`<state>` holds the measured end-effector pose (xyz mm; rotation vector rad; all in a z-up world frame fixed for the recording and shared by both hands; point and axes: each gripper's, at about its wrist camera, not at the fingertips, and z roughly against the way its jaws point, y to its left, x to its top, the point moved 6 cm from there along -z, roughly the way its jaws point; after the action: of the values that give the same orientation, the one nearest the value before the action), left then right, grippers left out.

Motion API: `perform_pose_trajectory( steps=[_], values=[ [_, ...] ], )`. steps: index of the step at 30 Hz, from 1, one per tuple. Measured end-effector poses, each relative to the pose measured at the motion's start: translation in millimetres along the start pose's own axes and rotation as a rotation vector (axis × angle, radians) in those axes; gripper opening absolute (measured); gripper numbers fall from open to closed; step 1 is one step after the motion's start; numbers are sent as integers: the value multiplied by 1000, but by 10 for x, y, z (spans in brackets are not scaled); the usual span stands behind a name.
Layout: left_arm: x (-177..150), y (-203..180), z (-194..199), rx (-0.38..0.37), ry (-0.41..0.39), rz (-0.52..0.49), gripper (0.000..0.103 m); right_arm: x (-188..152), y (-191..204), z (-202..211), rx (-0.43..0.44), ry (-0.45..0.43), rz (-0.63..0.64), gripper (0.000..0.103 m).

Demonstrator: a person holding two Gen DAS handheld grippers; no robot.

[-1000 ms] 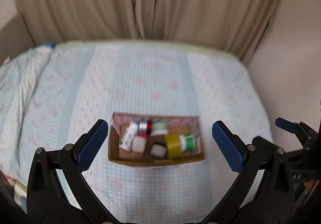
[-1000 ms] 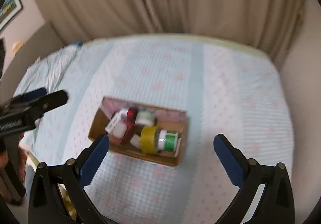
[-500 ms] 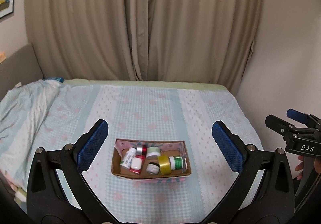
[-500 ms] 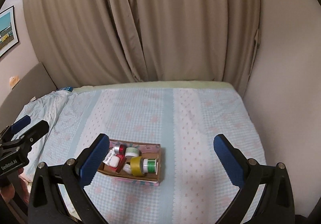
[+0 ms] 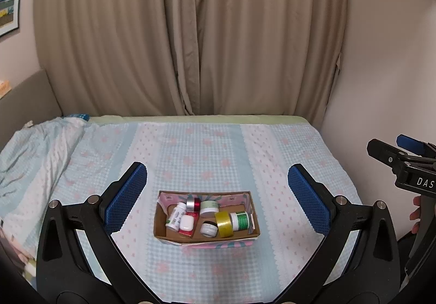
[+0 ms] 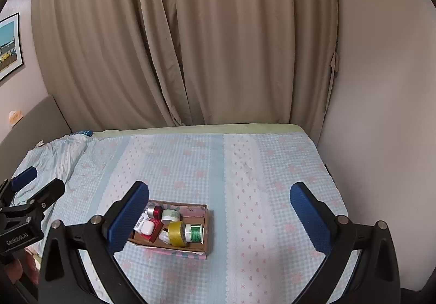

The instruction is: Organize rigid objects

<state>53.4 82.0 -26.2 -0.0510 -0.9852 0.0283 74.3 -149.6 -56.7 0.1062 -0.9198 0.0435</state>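
Right now my left gripper (image 5: 217,197) and right gripper (image 6: 219,214) both gape wide, holding nothing. I see the shallow brown cardboard box (image 5: 206,239) of jumbled jars, bottles and a yellow tape roll (image 5: 224,223) near the bed's (image 5: 286,263) front edge, long axis crosswise, dead ahead of my left, which looks nearer; it's left of centre for my right.

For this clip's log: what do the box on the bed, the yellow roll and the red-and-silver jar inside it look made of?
Box: corrugated cardboard by its brown matte inner walls, with pink printed paper on the outside. Yellow roll: likely plastic packing tape, glossy and slightly see-through, standing on edge. Red-and-silver jar: shiny, perhaps metal or metallised plastic; too small to tell which.
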Motion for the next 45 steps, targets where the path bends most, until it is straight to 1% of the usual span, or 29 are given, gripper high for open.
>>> perform_pose_trajectory(
  steps=[9, 41, 45],
  values=[
    [-8, -42, 18, 12, -8, -5, 103, -8, -5, 23, -1, -3, 2, 103],
    [39, -63, -37, 5, -4, -6, 103, 67, -39, -32, -10, 1, 3, 103],
    [41, -50, -27, 7, -15, -4, 103, 66, -24, -40, -11, 0, 7, 103]
  ],
)
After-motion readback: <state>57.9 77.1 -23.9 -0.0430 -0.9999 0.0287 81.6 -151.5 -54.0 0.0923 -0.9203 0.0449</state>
